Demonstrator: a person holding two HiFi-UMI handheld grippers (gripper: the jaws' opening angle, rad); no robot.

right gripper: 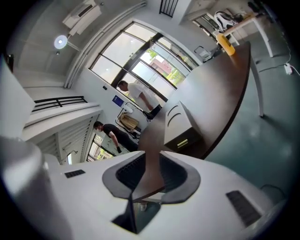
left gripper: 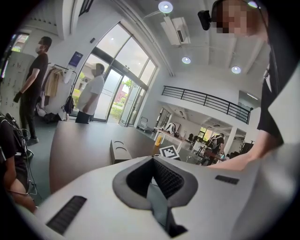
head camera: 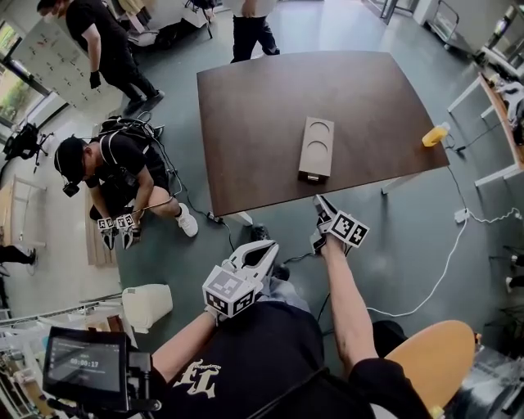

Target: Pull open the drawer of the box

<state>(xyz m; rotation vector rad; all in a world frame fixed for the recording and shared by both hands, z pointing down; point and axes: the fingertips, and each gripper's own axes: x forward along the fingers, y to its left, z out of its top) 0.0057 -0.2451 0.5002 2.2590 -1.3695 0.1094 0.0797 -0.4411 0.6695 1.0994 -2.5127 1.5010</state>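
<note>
Lining the slightly spread, empty right hand-held gripper (head camera: 319, 211) squarely on the box (head camera: 316, 147) drawer's handle (right gripper: 183, 143) seems wise, the pressed-together left hand-held gripper (head camera: 264, 252) bracing the box.

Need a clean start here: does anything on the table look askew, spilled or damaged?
Nothing serious. The beige rectangular box lies flat on the dark brown table, drawer shut. Only the small yellow object sits right at the table's right edge.

Dark brown table (head camera: 270, 123) on grey-green floor (head camera: 409, 245), tall windows (left gripper: 117, 89), round ceiling lights (left gripper: 165, 6)
</note>
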